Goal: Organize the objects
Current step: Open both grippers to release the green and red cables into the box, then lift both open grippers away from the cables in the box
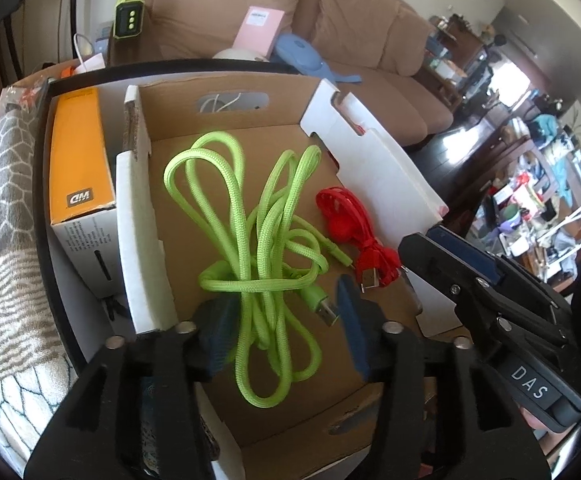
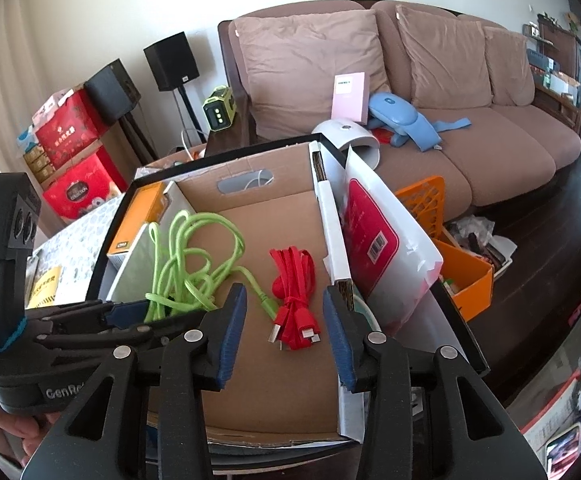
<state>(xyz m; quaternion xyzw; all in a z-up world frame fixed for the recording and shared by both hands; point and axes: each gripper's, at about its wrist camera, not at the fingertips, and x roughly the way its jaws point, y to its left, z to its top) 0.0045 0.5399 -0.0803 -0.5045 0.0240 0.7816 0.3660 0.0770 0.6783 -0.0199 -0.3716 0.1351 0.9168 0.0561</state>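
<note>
Cardboard box (image 2: 274, 380) fills mid-frame, green cable (image 1: 258, 240) lower centre, its bundle running up-frame, between the left gripper (image 1: 278, 332)'s parted jaws — unpinched, apparently. Red cable (image 2: 294, 300) lies just above the right gripper (image 2: 286, 344), jaws parted, empty — nearer that hand.

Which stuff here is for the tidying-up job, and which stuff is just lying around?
For the job:
- green cable
- red cable
- cardboard box
- left tongs, right tongs

Just lying about:
- sofa
- pink booklet
- blue massager
- speaker

lime green cable (image 1: 250, 232), red cable (image 2: 294, 292), brown cardboard box (image 2: 282, 216), orange carton (image 1: 78, 152)
</note>
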